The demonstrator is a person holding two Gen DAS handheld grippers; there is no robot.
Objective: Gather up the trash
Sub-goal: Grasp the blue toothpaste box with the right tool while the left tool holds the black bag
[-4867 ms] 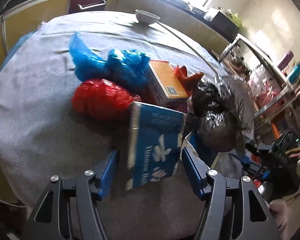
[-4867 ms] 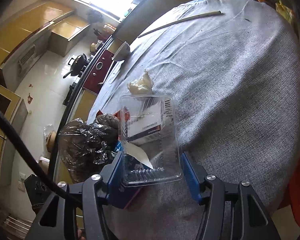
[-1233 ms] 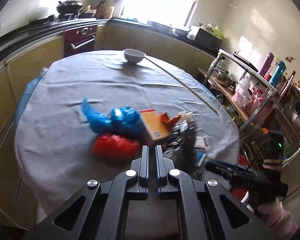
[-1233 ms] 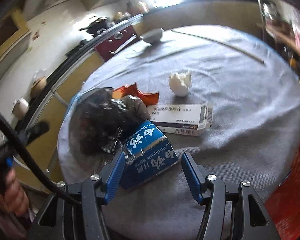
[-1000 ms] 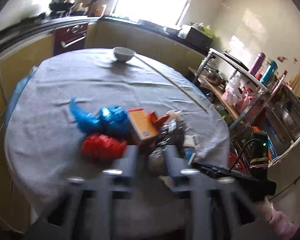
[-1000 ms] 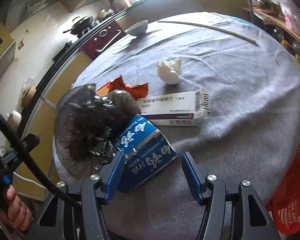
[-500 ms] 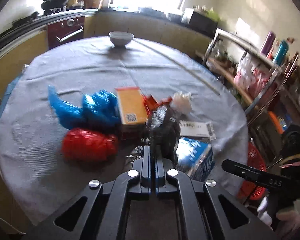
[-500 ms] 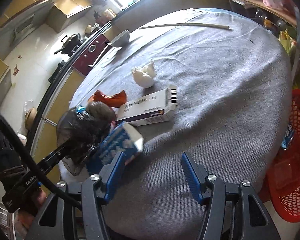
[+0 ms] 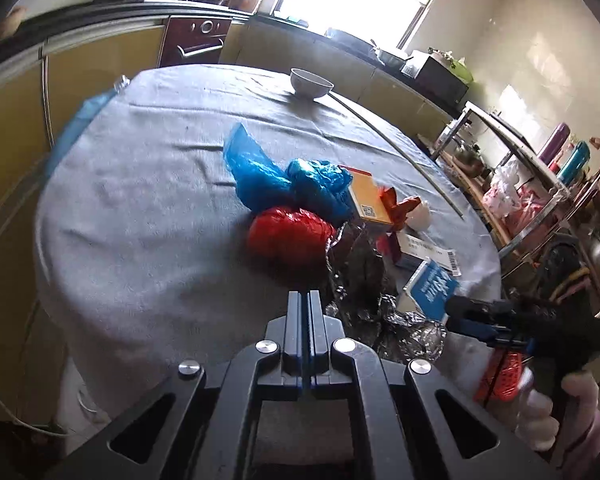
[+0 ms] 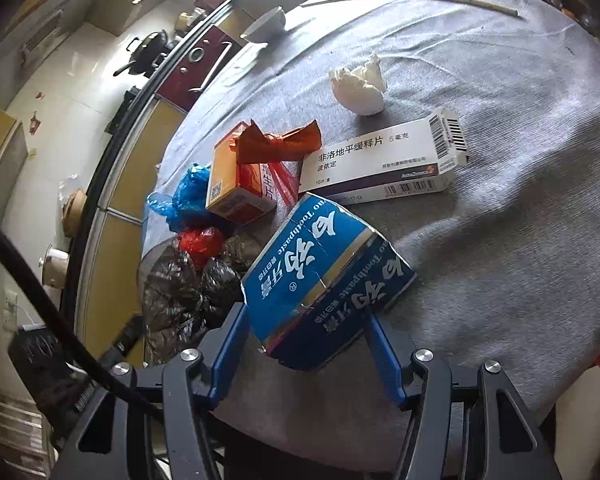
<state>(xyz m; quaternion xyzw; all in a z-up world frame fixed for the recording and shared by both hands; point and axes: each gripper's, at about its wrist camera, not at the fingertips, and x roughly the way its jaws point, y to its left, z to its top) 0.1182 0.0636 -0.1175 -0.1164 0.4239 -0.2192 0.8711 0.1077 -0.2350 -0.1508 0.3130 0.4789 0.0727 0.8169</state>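
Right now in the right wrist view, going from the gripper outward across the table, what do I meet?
Right gripper → blue toothpaste box → white medicine box → crumpled tissue → white bowl.

The left gripper point(image 9: 309, 300) points steeply down with its jaws pressed flat together and nothing between them, its tip over the near edge of the black bag point(image 9: 360, 268). The right gripper point(image 10: 304, 320), seen to the right of that bag, also tilts down, its blue fingers point(image 10: 230, 344) clamped on a blue toothpaste box point(image 10: 324, 280). A gloved hand point(image 9: 556, 416) grips its handle.
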